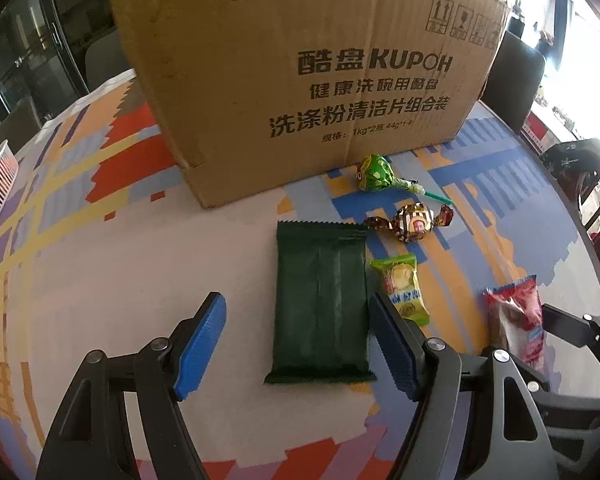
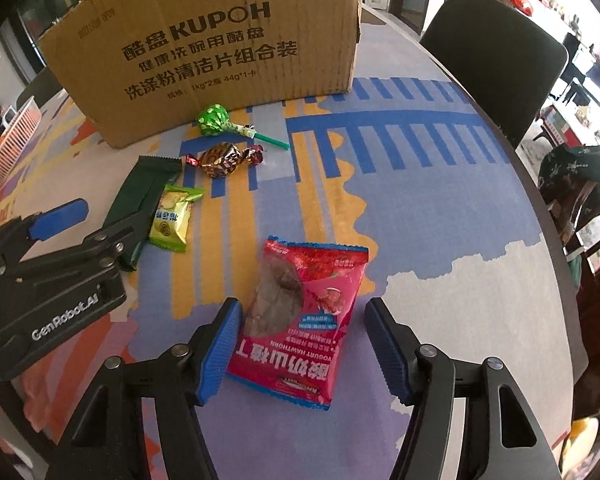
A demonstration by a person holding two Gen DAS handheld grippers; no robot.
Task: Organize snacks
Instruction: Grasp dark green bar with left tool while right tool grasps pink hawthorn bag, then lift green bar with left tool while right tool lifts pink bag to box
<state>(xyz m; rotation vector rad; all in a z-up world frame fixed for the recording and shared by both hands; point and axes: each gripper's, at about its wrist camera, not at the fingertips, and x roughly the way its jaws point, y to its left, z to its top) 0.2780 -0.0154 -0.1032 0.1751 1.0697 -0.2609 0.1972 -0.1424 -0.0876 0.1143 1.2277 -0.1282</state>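
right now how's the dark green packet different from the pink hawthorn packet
The dark green packet is plain, opaque and unprinted; the pink hawthorn packet carries bright printing and a clear window showing its contents. The green one lies flat and smooth; the pink one looks puffier and crinkled. The green one sits between the left gripper fingers, the pink one between the right gripper fingers. Both rest on the tablecloth, ungripped.

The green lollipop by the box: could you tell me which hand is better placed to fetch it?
Neither clearly. The left gripper straddles the dark green packet; the right gripper straddles the pink packet. The lollipop lies beyond both.
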